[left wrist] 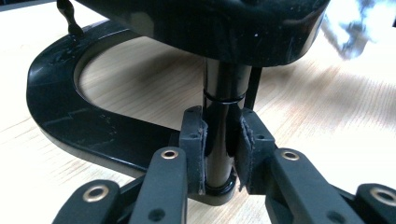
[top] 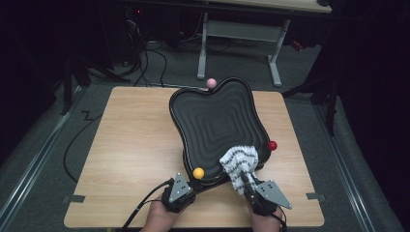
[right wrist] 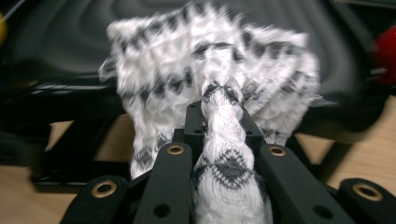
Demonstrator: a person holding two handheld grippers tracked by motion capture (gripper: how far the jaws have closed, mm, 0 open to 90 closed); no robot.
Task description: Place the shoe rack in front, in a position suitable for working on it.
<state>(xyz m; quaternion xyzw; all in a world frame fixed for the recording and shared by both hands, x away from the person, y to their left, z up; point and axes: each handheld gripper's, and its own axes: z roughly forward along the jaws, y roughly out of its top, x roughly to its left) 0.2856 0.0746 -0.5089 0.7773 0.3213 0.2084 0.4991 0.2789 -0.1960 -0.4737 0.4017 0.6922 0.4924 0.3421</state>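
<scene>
A black wavy tray (top: 212, 121) stands tilted on a black stand over the wooden table (top: 130, 150), with a pink ball (top: 211, 82), a red ball (top: 272, 145) and a yellow ball (top: 198, 172) at its corners. My left gripper (top: 186, 186) is shut on the stand's black upright post (left wrist: 223, 135) under the tray's near corner; the curved black base (left wrist: 60, 112) lies on the table. My right gripper (top: 246, 181) is shut on a white cloth with black pattern (top: 239, 162), bunched between its jaws (right wrist: 219, 135) and spread against the tray's near right edge.
A white-framed desk (top: 237, 34) stands beyond the table on grey carpet, with cables on the floor at the back left. Bare wood lies left of the tray and along the table's front edge.
</scene>
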